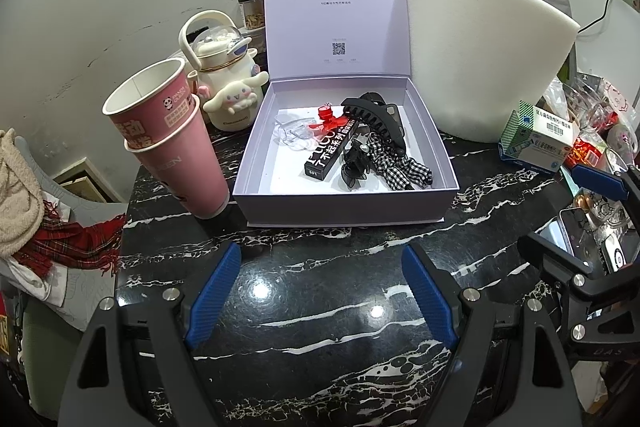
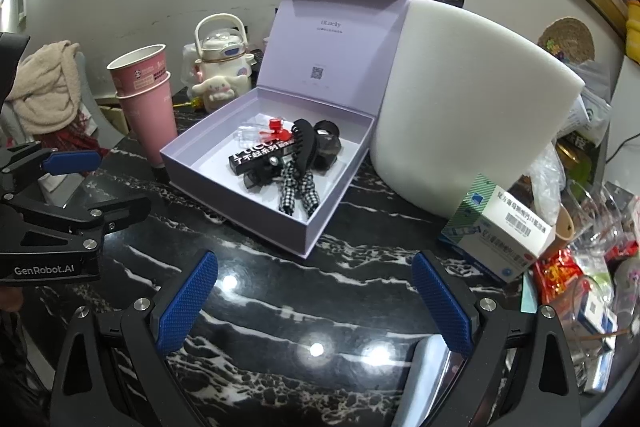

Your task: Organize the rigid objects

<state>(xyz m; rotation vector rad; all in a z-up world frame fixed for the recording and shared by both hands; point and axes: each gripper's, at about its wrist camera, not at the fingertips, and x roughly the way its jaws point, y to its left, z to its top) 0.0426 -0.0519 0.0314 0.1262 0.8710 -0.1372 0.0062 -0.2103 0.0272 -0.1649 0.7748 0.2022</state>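
Note:
An open lavender gift box [image 1: 344, 215] sits on the black marble table [image 1: 320, 307] with its lid standing upright. Inside lie a black claw hair clip [image 1: 376, 119], a long black carton with white lettering [image 1: 328, 151], a small red trinket [image 1: 326, 117], a gingham bow [image 1: 396, 163], a small dark clip [image 1: 354, 163] and a clear plastic piece [image 1: 292, 135]. My left gripper [image 1: 322, 249] hovers in front of the box, open and empty. My right gripper [image 2: 316, 259] is also open and empty, short of the box [image 2: 240, 211] on its right side.
Two stacked pink paper cups [image 1: 176, 143] stand at the box's left corner, with a white cartoon kettle [image 1: 228, 79] behind them. A white foam block [image 1: 480, 67] leans to the right of the box. A medicine carton [image 1: 536, 139], a phone [image 1: 576, 239] and plastic clutter crowd the right edge.

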